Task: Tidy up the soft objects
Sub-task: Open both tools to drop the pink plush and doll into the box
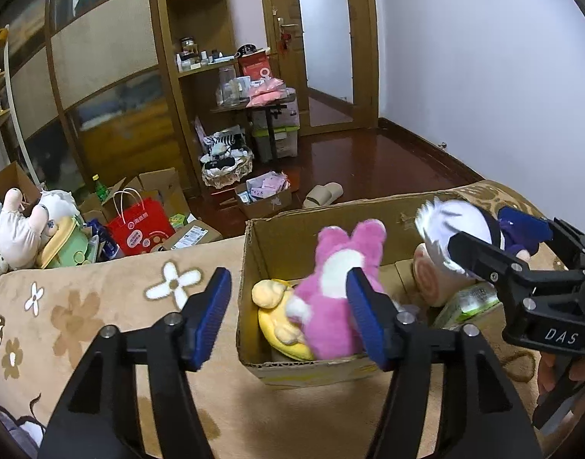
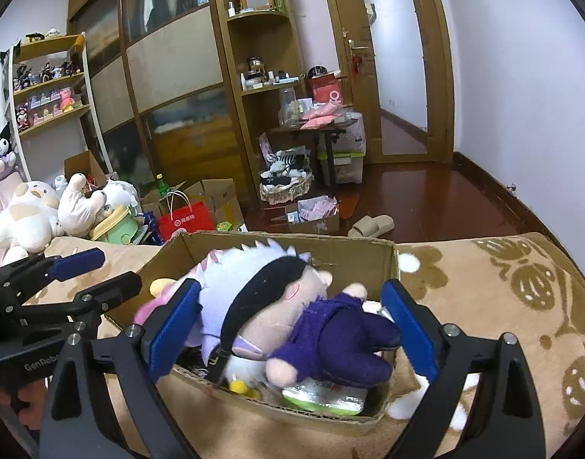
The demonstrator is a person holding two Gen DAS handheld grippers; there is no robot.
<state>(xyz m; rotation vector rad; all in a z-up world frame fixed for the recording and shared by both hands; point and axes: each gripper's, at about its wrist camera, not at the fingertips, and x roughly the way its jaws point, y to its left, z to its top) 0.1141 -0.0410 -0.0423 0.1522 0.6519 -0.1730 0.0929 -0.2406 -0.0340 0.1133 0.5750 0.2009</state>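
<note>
A cardboard box (image 1: 277, 241) sits on a floral beige blanket (image 1: 101, 306). Inside it are a pink plush (image 1: 338, 287), a yellow plush (image 1: 273, 306) and a green packet (image 1: 468, 300). My left gripper (image 1: 288, 317) is open and empty, its jaws straddling the box's near-left corner. My right gripper (image 2: 292, 329) is open, its jaws on either side of a white-haired doll in purple clothes (image 2: 292, 317) that lies over the box (image 2: 369, 244). The right gripper also shows in the left wrist view (image 1: 502, 237), and the left gripper in the right wrist view (image 2: 97, 271).
Large white plush toys (image 2: 28, 210) lie at the blanket's left end. On the floor beyond are a red bag (image 1: 143, 225), cardboard boxes (image 1: 265, 195), a basket (image 1: 227, 170) and slippers (image 1: 323, 195). A wardrobe and shelves stand behind.
</note>
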